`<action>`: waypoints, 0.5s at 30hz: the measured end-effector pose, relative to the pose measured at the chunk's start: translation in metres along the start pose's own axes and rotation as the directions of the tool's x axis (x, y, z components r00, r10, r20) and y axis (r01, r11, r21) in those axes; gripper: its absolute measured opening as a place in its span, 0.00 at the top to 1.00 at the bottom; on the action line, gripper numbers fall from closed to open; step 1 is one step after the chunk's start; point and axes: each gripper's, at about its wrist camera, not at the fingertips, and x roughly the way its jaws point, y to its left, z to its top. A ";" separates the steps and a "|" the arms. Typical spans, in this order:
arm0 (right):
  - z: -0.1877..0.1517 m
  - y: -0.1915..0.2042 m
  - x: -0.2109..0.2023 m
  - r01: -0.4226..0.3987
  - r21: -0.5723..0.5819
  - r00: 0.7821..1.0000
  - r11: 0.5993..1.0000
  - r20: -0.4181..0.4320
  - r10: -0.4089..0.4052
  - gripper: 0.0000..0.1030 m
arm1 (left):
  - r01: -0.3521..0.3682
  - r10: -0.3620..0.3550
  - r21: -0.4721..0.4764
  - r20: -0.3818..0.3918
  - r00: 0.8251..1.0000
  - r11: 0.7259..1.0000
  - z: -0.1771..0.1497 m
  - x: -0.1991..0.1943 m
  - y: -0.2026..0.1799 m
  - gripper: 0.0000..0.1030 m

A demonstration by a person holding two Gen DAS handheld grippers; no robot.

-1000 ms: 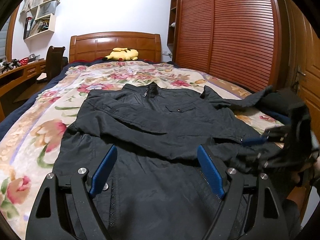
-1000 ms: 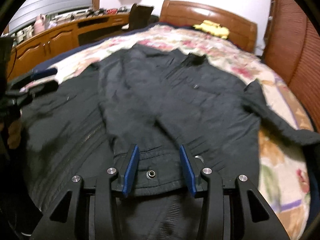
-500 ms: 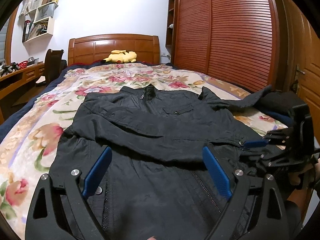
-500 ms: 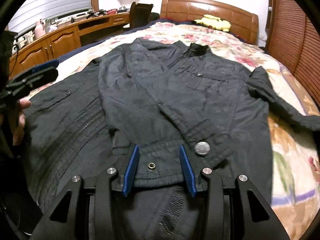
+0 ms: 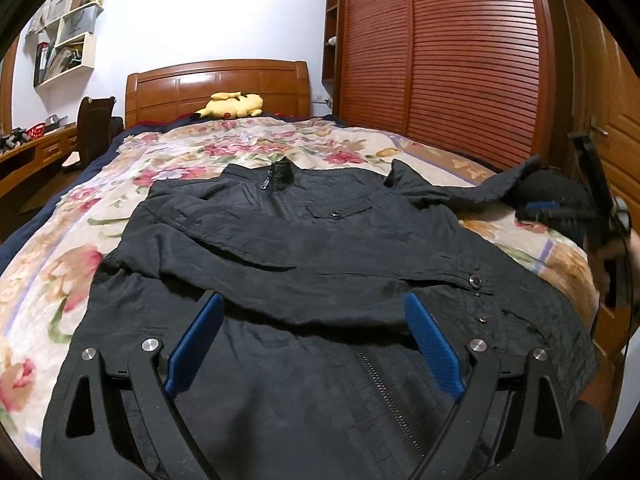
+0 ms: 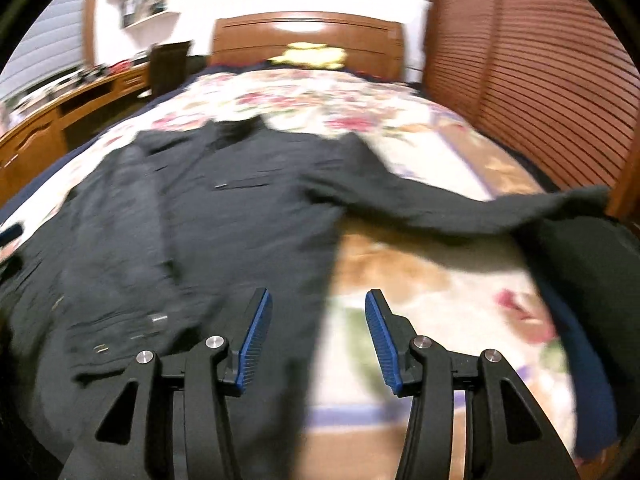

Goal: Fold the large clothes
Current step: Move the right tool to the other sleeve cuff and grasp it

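A black jacket lies front up on the flowered bed cover, collar toward the headboard. Its left sleeve is folded across the chest, with the cuff at the right. The other sleeve stretches out to the right. My left gripper is open and empty over the lower front by the zip. My right gripper is open and empty above the jacket's right edge and the cover; the right wrist view is blurred. The right gripper also shows at the right of the left wrist view.
A yellow plush toy lies at the wooden headboard. A slatted wardrobe runs along the right of the bed. A desk and a chair stand to the left. A dark bundle lies at the bed's right edge.
My right gripper has let go of the folded sleeve's cuff, opened, and swung away to the right. The left gripper has risen slightly and stays open.
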 end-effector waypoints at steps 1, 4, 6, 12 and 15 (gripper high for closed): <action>0.004 -0.012 0.000 0.014 0.024 1.000 1.000 0.000 -0.014 0.51 | 0.001 -0.001 0.003 -0.002 1.000 1.000 0.000 0.001 -0.002 0.10; 0.017 -0.044 -0.002 0.074 0.070 0.997 0.995 0.014 -0.076 0.51 | 0.008 -0.008 0.010 -0.012 1.000 1.000 0.001 0.006 -0.010 0.10; 0.025 -0.061 -0.001 0.112 0.096 0.994 0.989 0.011 -0.113 0.51 | 0.011 -0.010 0.015 -0.015 1.000 1.000 0.001 0.008 -0.013 0.10; 0.059 -0.093 0.012 0.179 0.162 0.984 0.971 -0.004 -0.180 0.51 | 0.004 -0.002 0.033 -0.033 0.999 0.999 0.001 0.012 -0.017 0.10; 0.074 -0.107 0.023 0.193 0.206 0.981 0.959 -0.010 -0.195 0.51 | 0.005 -0.004 0.029 -0.040 0.999 1.000 0.000 0.014 -0.017 0.10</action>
